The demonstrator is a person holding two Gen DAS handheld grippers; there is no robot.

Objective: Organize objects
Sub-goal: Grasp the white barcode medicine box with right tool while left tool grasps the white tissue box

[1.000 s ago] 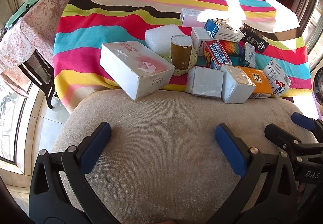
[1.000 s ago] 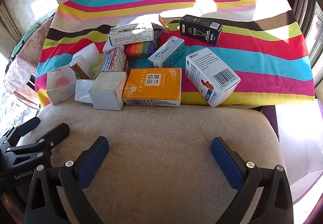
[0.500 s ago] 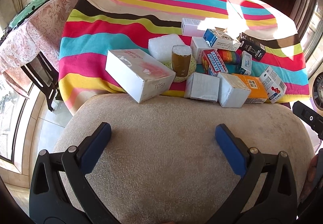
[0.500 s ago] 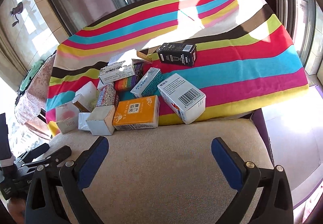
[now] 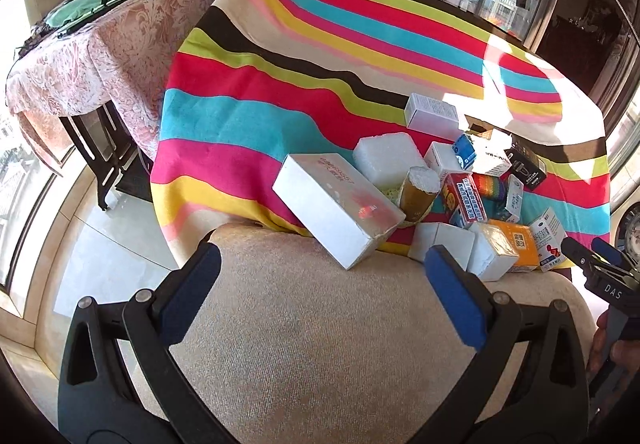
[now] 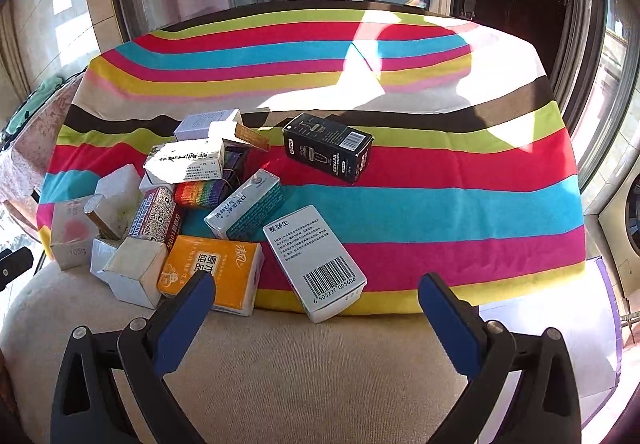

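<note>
A pile of several small boxes lies at the near edge of a table with a striped cloth [image 6: 440, 195]. In it are a large white box [image 5: 336, 211], a brown cup [image 5: 416, 195], an orange box [image 6: 212, 276], a white barcode box [image 6: 316, 268] and a black box [image 6: 328, 147] set apart. My left gripper [image 5: 320, 284] is open and empty above a beige chair back [image 5: 320, 344], short of the white box. My right gripper [image 6: 316, 316] is open and empty, just short of the barcode box.
A side table under a pink lace cloth [image 5: 80, 59] stands to the left. Windows run along the far side. The right gripper's tips show at the right edge of the left wrist view [image 5: 592, 256]. The far cloth holds nothing.
Both grippers have risen and tilted up, so more of the table and windows shows. The left view has swung left, the right one closer to the boxes. No box has moved.
</note>
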